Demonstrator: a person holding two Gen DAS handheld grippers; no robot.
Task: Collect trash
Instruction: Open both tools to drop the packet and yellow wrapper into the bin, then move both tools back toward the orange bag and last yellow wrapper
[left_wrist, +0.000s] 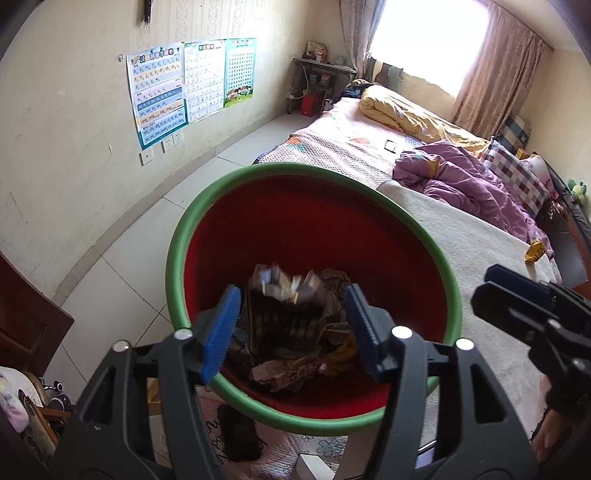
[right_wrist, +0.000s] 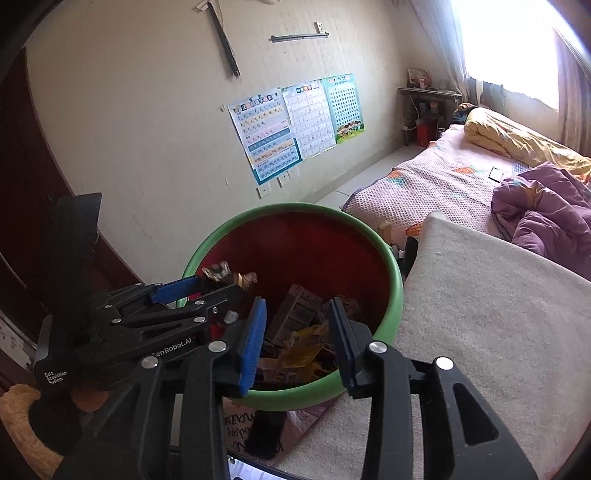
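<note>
Your left tongs (left_wrist: 291, 325) hang over the bin (left_wrist: 177, 236), a red tub with a green rim that stands on the floor against the foot corner of the bed (left_wrist: 443, 221). Their jaws stand apart with a dark crumpled wrapper (left_wrist: 284, 317) in the gap; it looks blurred, and neither blue pad (left_wrist: 221, 332) touches it, so nothing is gripped. From the right wrist view the same wrapper (right_wrist: 229, 275) shows just past the left tongs' fingertip, over the bin's near-left rim. Your right tongs (right_wrist: 297, 339) point down into the bin from the bed side, jaws partly apart and empty, one pad (right_wrist: 253, 343) over the near rim. Below them the collected trash lies in the bin's bottom: a small carton (right_wrist: 295, 314), yellow wrappers (right_wrist: 306, 347) and crumpled paper (left_wrist: 280, 373). One yellow scrap (left_wrist: 535, 253) rests on the grey blanket (right_wrist: 498, 332) near the bed's far edge, well apart from the bin. A purple quilt (left_wrist: 469, 184) and a yellow quilt (left_wrist: 406, 114) are bunched further up the bed, with a phone (left_wrist: 390, 146) between them. Charts (left_wrist: 162, 96) hang on the wall. A dark flat object (left_wrist: 236, 432) lies on the floor by the bin's near side.
</note>
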